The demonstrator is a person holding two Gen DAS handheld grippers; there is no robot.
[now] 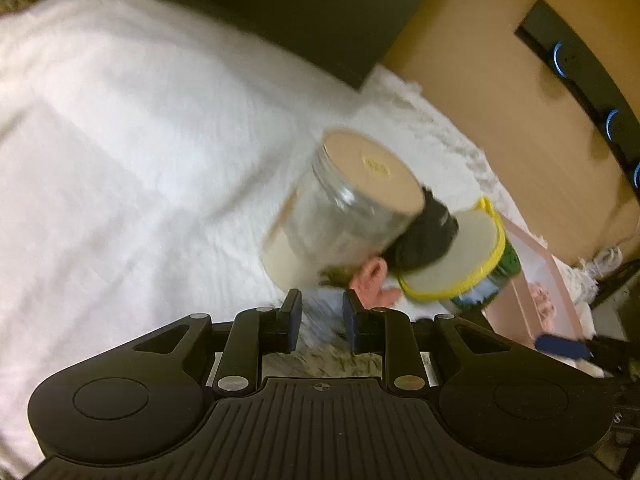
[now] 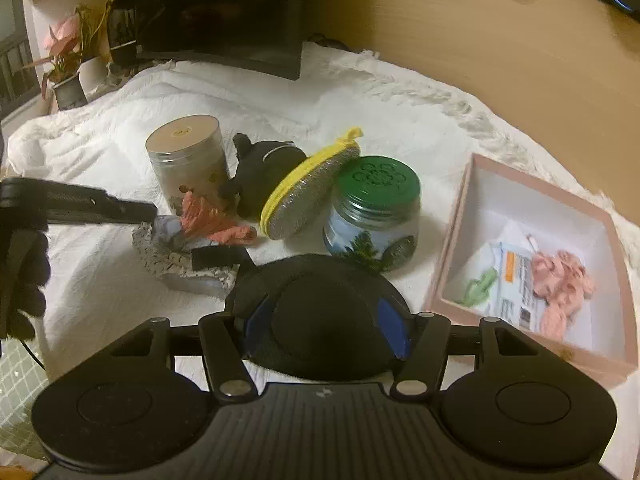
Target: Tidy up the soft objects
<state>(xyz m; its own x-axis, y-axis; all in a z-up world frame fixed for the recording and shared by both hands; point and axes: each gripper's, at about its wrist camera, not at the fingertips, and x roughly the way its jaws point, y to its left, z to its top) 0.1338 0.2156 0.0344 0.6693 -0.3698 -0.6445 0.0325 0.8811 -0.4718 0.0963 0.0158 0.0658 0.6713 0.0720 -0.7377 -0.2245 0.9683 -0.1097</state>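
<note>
Left tongs [image 1: 320, 322]: jaws narrow with a gap, nothing between the blue pads; they hang low over the white blanket [image 1: 120, 140], aimed at the pile.
Right tongs [image 2: 326, 330]: closed around a round black soft pad [image 2: 324, 316] that bulges between the blue pads and hides the tips.
Pile, right-wrist view: a beige-lidded clear jar [image 2: 186, 160] stands upright; a black soft bundle [image 2: 264, 176] sits just beside it; a yellow-rimmed grey sponge disc [image 2: 308, 188] leans tilted between the bundle and a green-lidded jar [image 2: 374, 208].
Pile, left-wrist view: the same jar [image 1: 348, 208], bundle [image 1: 424, 240] and disc [image 1: 452, 256] appear, blurred and crowded together; the green-lidded jar [image 1: 496, 276] is mostly hidden behind the disc.
Pink cloth [image 2: 212, 220]: crumpled in front of the clear jar, lying on a speckled cloth [image 2: 176, 260]; from the left wrist only a pink scrap [image 1: 374, 284] shows beyond the pads.
Pink box [image 2: 560, 200]: open, on the blanket to the right of the jars, well apart from the pile; inside lie pink fabric [image 2: 560, 284], a printed packet [image 2: 516, 280] and something small and green, possibly a clip. The left wrist catches only its edge [image 1: 548, 280].
Only from the right wrist: the other tongs [image 2: 80, 204] reaching the pile's left edge, a potted plant [image 2: 64, 64] at the far left.
Only from the left wrist: a dark strip with blue rings [image 1: 584, 80] on the tan wall.
</note>
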